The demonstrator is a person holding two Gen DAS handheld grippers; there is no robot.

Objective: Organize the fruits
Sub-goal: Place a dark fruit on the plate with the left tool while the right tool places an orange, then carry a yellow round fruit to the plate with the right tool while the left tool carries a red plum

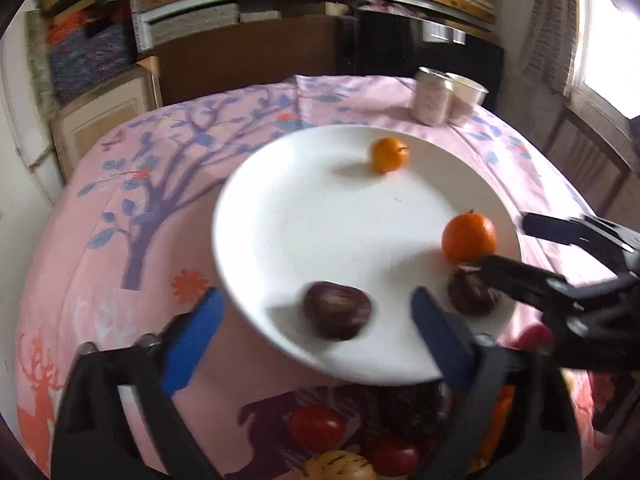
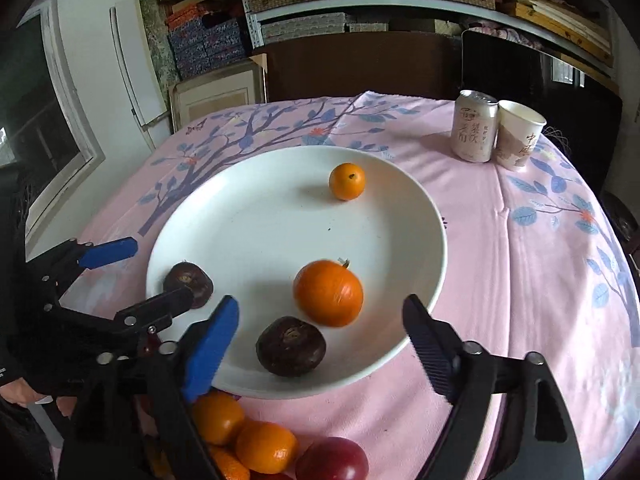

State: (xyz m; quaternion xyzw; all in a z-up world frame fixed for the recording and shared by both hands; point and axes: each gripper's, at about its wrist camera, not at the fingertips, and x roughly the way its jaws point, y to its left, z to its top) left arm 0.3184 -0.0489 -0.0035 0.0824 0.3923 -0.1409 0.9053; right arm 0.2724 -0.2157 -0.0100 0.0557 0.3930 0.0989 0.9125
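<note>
A white plate (image 1: 280,220) (image 2: 260,220) on the pink cloth holds a small orange (image 2: 347,181), a bigger orange (image 2: 328,293) and two dark purple fruits (image 2: 291,346) (image 2: 190,282). My left gripper (image 1: 316,296) stands open over the plate's near rim. One purple fruit (image 1: 336,316) lies in the gap, clear of both pads. My right gripper (image 2: 320,303) is open too, with the bigger orange and the other purple fruit lying free ahead of its fingers. Each gripper shows in the other's view, the right (image 1: 505,243) and the left (image 2: 160,270).
A heap of loose oranges (image 2: 240,432) and red fruits (image 2: 332,460) (image 1: 316,426) lies on the cloth just under the grippers. A drink can (image 2: 475,126) and a paper cup (image 2: 518,140) stand at the far right. Shelves and a chair stand behind the table.
</note>
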